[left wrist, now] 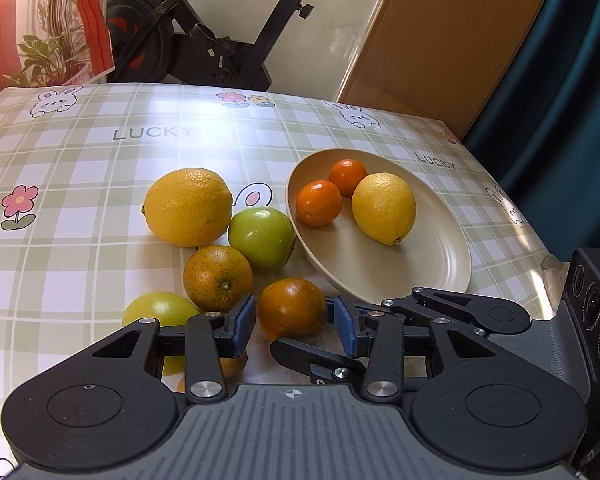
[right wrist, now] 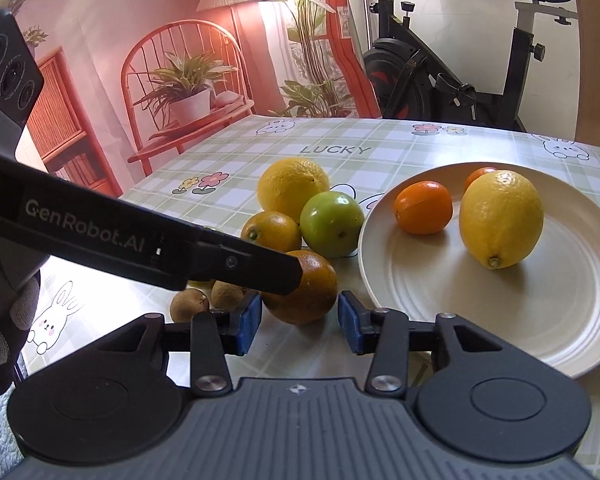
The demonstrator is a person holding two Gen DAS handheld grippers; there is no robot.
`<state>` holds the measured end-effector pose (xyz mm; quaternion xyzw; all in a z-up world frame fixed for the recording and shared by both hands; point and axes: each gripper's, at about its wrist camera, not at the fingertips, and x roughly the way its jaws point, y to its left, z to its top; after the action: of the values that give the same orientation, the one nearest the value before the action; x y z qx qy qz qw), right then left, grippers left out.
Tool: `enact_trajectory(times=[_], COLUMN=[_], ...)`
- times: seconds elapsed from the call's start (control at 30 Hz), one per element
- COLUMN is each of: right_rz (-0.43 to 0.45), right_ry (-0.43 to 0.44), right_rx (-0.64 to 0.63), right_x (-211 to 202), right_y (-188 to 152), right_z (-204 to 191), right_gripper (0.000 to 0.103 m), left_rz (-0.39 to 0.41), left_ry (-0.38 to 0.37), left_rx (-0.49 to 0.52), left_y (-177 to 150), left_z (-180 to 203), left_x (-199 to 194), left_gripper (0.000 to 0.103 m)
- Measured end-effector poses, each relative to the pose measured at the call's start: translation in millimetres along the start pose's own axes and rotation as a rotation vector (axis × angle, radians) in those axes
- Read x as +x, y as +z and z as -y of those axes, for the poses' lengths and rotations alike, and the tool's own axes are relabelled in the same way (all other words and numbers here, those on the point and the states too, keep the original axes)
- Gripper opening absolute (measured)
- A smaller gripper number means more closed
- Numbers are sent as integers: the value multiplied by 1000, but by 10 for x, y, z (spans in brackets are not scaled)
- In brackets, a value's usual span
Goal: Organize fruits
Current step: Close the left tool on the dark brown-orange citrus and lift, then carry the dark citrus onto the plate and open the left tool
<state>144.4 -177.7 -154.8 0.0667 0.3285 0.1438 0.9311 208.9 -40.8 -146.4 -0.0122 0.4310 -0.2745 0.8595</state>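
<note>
A dark-skinned orange [left wrist: 292,308] rests on the checked tablecloth just left of the beige plate [left wrist: 420,280]. My left gripper [left wrist: 295,326] is shut on it, a blue pad against each side. In the right wrist view the left gripper's finger [right wrist: 260,264] lies across that orange [right wrist: 312,296]. My right gripper [right wrist: 300,324] stands open, and its pads flank the same orange low down without clearly pressing on it. The plate [right wrist: 500,320] holds a lemon [left wrist: 384,208] and two small oranges [left wrist: 318,208].
Loose on the cloth lie a large lemon [left wrist: 188,206], a green fruit [left wrist: 260,238], another orange [left wrist: 218,278], a yellow-green fruit [left wrist: 160,308] and two small brown fruits [right wrist: 190,304]. An exercise bike [left wrist: 220,40] stands behind the table's far edge. A teal curtain [left wrist: 560,120] hangs at the right.
</note>
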Motion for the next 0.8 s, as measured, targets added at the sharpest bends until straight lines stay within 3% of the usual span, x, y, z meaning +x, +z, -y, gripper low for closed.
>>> enact_trajectory(times=[0.37,0.8], right_rz=[15,121], right_ry=[-2,-36], right_rx=[23,35], right_x=[7,-334], right_y=[-11,62], right_z=[14,-26], right_gripper=[45,45], left_rz=[-23,66], left_ry=[28,27], left_rx=[-7,73], left_y=[12,139], left_z=[8,309], left_x=[137,-124], left_gripper=[44,43])
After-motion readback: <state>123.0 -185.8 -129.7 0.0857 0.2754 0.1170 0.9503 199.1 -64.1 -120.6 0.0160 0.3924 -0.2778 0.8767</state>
